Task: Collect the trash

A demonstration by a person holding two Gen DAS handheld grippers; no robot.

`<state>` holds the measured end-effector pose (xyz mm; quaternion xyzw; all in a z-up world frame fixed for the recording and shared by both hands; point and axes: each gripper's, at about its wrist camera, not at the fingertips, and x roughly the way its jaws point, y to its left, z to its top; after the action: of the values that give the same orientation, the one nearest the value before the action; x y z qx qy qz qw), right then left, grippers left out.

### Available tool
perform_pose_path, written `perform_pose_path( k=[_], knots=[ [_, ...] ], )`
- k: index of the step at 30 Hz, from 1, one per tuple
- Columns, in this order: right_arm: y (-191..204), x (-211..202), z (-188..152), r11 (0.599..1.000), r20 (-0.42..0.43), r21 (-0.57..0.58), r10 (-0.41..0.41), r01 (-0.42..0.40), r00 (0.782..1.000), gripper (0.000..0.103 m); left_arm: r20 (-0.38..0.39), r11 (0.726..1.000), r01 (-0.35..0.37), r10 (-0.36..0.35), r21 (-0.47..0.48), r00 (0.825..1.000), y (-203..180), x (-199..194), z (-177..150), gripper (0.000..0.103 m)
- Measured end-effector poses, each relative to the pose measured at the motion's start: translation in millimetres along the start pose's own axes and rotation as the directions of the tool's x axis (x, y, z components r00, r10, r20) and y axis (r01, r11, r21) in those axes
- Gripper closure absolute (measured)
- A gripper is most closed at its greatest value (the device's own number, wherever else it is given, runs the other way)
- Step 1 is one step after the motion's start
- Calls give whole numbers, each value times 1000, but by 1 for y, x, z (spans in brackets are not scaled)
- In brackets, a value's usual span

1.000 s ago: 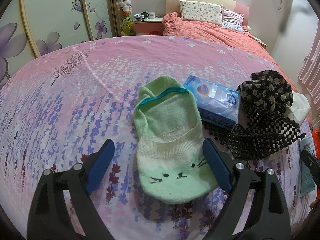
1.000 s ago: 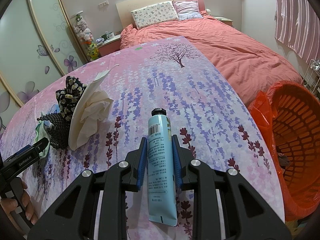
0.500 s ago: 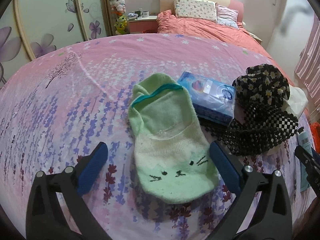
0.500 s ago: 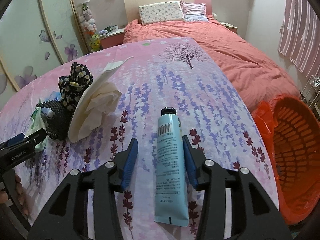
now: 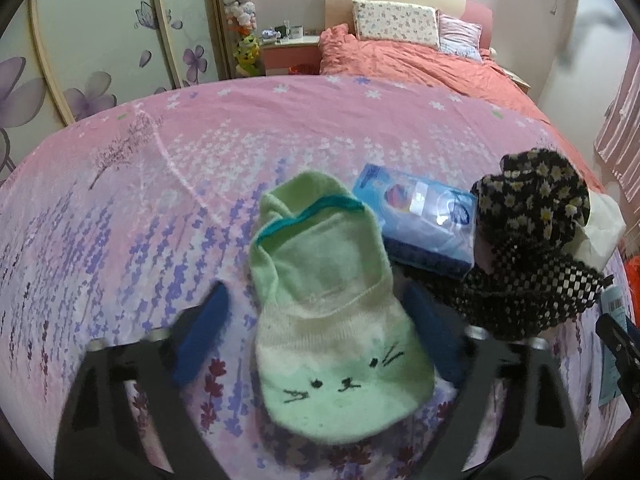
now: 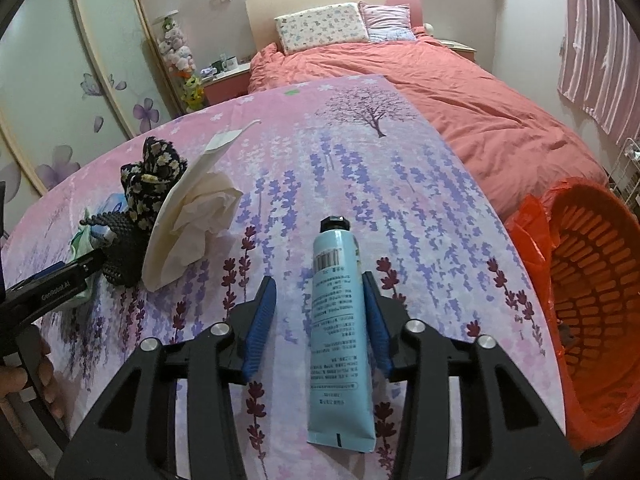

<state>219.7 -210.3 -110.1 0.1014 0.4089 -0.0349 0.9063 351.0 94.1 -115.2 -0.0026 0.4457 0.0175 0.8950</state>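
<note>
A light blue tube (image 6: 340, 312) with a black cap lies on the floral cloth between the fingers of my right gripper (image 6: 318, 300), which is open; the right pad is close to or touching it. A crumpled white paper (image 6: 192, 224) lies to its left. My left gripper (image 5: 320, 332) is open, its fingers on either side of a green cat-face sock (image 5: 328, 304). A blue tissue pack (image 5: 424, 220) lies beyond the sock. An orange bin (image 6: 596, 300) with an orange bag stands at the right.
A black floral cloth piece (image 5: 536, 196) and a black beaded pouch (image 5: 528, 292) lie right of the sock. The cloth-covered table (image 6: 360, 152) ends near the bin. A red bed (image 6: 460, 92) lies behind, and wardrobe doors (image 5: 100, 40) stand at left.
My right gripper has opened and let go of the blue tube, which now lies on the cloth. My left gripper has stayed open around the sock, shifting slightly.
</note>
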Motion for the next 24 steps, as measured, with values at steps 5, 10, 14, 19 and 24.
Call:
perform_pose_path(
  k=[5, 10, 14, 19, 24],
  knots=[
    [-15, -8, -7, 998, 5, 39, 40, -40, 999, 79, 29, 1000, 24, -25, 13, 999, 6, -10, -3, 80],
    [-17, -22, -18, 999, 22, 12, 42, -43, 999, 79, 32, 995, 95, -94, -23, 995, 19, -19, -8, 92],
    [-17, -35, -21, 999, 42, -8, 41, -41, 998, 79, 47, 995, 103, -102, -11, 994, 22, -35, -14, 92],
    [-19, -56, -16, 998, 77, 3, 64, -64, 995, 79, 83, 992, 125, -125, -2, 989, 17, -64, -14, 92],
    [-25, -79, -10, 997, 122, 6, 73, -75, 990, 79, 121, 985, 168, -170, 29, 978, -1, -97, -13, 92]
  ],
)
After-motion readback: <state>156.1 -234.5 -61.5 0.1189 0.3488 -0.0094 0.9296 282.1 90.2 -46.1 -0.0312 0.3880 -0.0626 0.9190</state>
